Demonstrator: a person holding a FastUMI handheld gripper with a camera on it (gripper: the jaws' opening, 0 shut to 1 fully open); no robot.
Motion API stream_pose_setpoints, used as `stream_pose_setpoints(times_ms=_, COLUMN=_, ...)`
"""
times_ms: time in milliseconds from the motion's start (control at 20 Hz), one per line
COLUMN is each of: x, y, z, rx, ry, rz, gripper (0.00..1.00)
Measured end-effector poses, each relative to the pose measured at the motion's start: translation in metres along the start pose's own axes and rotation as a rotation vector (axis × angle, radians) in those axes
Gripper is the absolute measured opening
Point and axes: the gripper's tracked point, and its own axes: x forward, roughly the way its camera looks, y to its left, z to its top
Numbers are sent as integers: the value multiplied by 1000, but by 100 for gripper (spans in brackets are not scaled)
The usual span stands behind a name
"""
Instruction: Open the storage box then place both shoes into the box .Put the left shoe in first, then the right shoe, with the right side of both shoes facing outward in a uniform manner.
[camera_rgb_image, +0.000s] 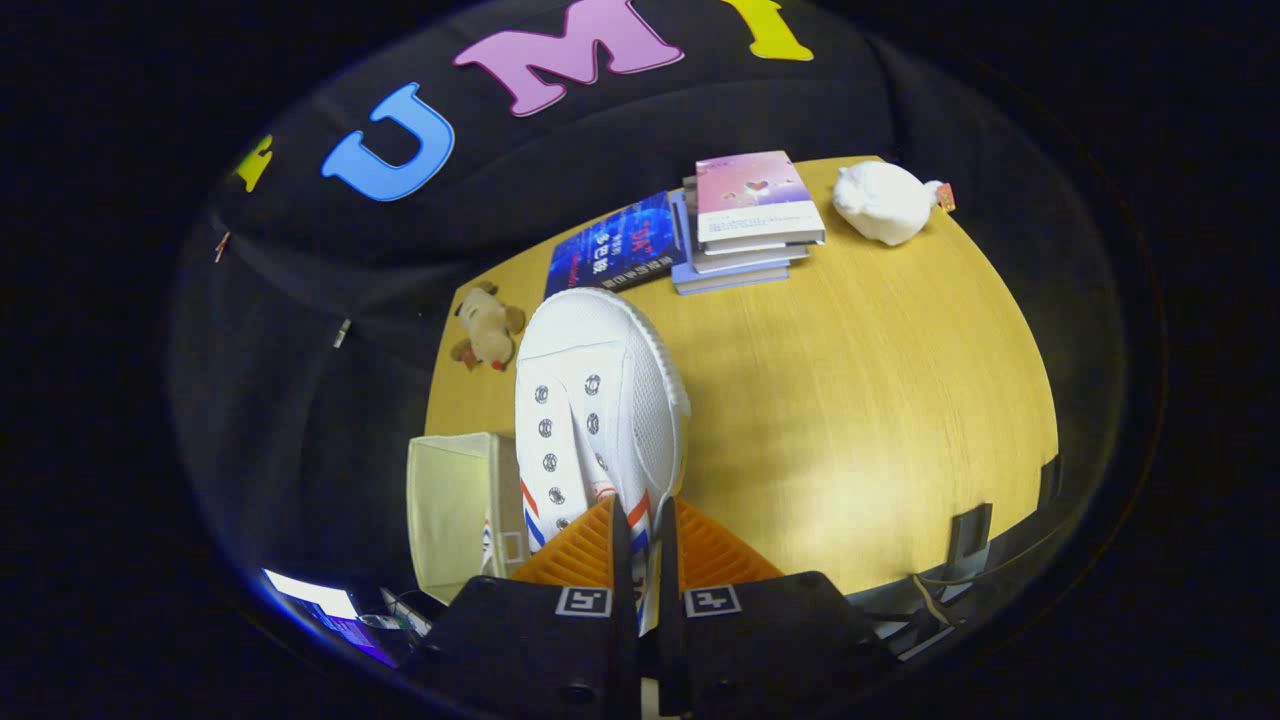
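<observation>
- My gripper (640, 540): both fingers pinched tight on the side wall of a white shoe (600, 400), near its heel end; jaws nearly together with only the thin canvas between them
- White shoe: held up off the table, toe pointing to 12 o'clock from my fingers; metal eyelets, no laces visible, red and blue stripes by my fingertips
- Storage box (455, 510): cream fabric, open top, at 9 o'clock of my fingers, just beside the shoe; a second striped shoe (490, 535) shows inside it against the near wall
- Wooden table (880, 420): bare surface toward 2 o'clock
- Stack of books (750, 220): at 12 to 1 o'clock, well beyond the toe
- Dark blue book (615, 245): lies flat, touching the stack's left side
- White plush toy (885, 200): 1 o'clock, far corner
- Small tan plush toy (488, 325): 11 o'clock, near the table edge
</observation>
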Motion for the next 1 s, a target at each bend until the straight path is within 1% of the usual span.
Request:
stream_pose_setpoints(times_ms=100, x=-5, y=45, z=1, rx=4, ry=7, rz=55, gripper=11)
stream_pose_setpoints(times_ms=200, x=-6, y=82, z=-8, rx=7, ry=47, rz=97, gripper=12)
stream_pose_setpoints(times_ms=300, x=2, y=114, z=-25, rx=9, ry=95, rz=118, gripper=12)
stream_pose_setpoints(times_ms=450, x=25, y=149, z=-54, rx=-1, ry=165, rz=133, gripper=12)
stream_pose_setpoints(times_ms=600, x=48, y=170, z=-88, rx=-29, ry=238, rz=120, gripper=12)
stream_pose_setpoints(times_ms=700, x=64, y=176, z=-107, rx=-44, ry=271, rz=96, gripper=11)
stream_pose_setpoints(times_ms=850, x=86, y=168, z=-128, rx=-58, ry=305, rz=20, gripper=12)
stream_pose_setpoints(times_ms=1000, x=97, y=158, z=-141, rx=-69, ry=332, rz=-48, gripper=12)
